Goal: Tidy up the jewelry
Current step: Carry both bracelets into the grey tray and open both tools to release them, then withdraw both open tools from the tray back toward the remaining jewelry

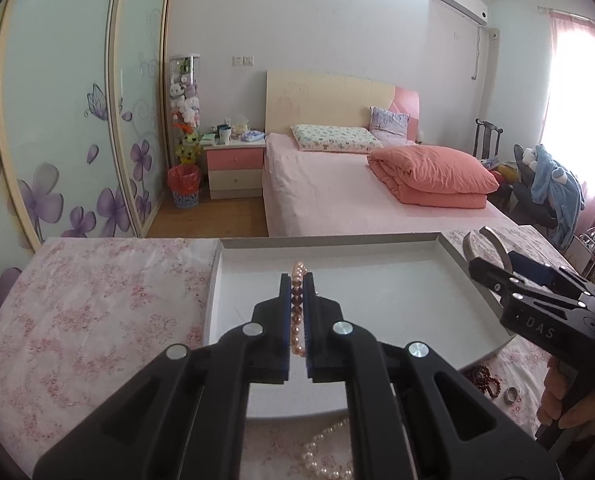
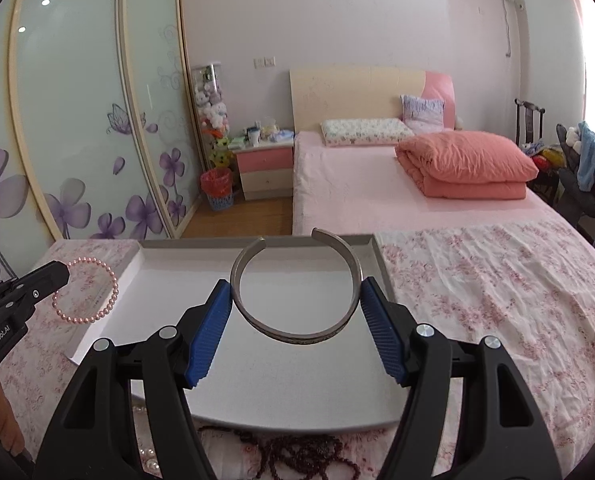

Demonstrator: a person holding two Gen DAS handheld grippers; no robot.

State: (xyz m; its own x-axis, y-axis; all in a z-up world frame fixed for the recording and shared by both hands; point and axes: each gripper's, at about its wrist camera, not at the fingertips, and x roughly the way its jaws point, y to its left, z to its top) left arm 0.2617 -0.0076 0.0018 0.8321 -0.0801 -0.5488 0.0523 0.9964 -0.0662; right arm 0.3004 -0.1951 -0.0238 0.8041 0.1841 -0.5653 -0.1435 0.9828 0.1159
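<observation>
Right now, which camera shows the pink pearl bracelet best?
The right wrist view: the pink pearl bracelet shows as a full loop hanging from the left tongs. The left wrist view shows it edge-on, pinched between blue pads.

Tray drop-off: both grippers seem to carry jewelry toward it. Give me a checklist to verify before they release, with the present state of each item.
1. Left gripper shut on the pink pearl bracelet: ok, beads sit between the pads.
2. Right gripper gripping the silver cuff bangle: ok, both blue pads touch its sides.
3. White tray free of other items where they would land: ok, the floor in view is bare.
4. Bangle over the tray: ok, as the right wrist view shows it.
5. Bracelet over the tray: cannot tell; the two views disagree.
6. Remaining pieces clear of the tray: ok, the dark red beads and white pearl strand lie on the floral cloth before its near edge.
</observation>
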